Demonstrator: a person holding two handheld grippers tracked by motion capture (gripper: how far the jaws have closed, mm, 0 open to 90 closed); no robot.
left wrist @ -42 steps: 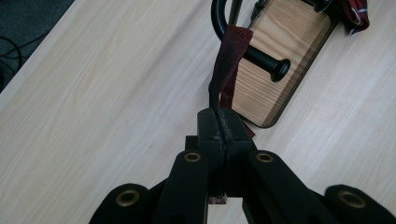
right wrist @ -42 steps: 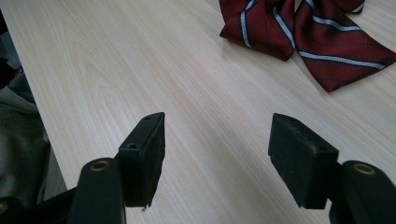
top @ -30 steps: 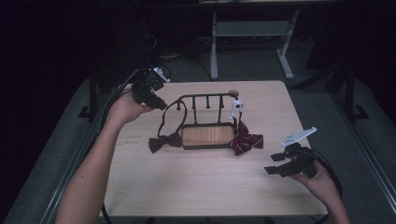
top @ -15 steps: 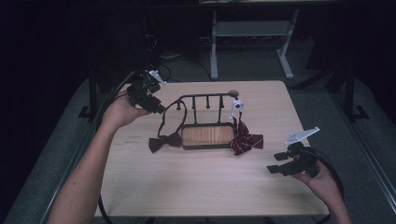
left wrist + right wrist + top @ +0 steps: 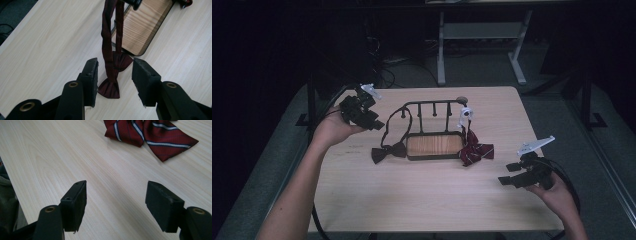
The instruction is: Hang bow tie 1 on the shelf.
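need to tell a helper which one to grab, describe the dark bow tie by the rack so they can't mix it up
Start at the black metal rack with the wooden base in the middle of the light wood table. On the rack's left side, a dark maroon bow tie lies on the table, its strap looped up over the rack's end peg. Unlike the striped red bow tie on the right, it is plain and darker.

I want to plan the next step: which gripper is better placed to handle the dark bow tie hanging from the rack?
Left. The left gripper is open beside the dark bow tie, whose strap hangs on the rack. The right gripper is far away, facing the striped bow tie.
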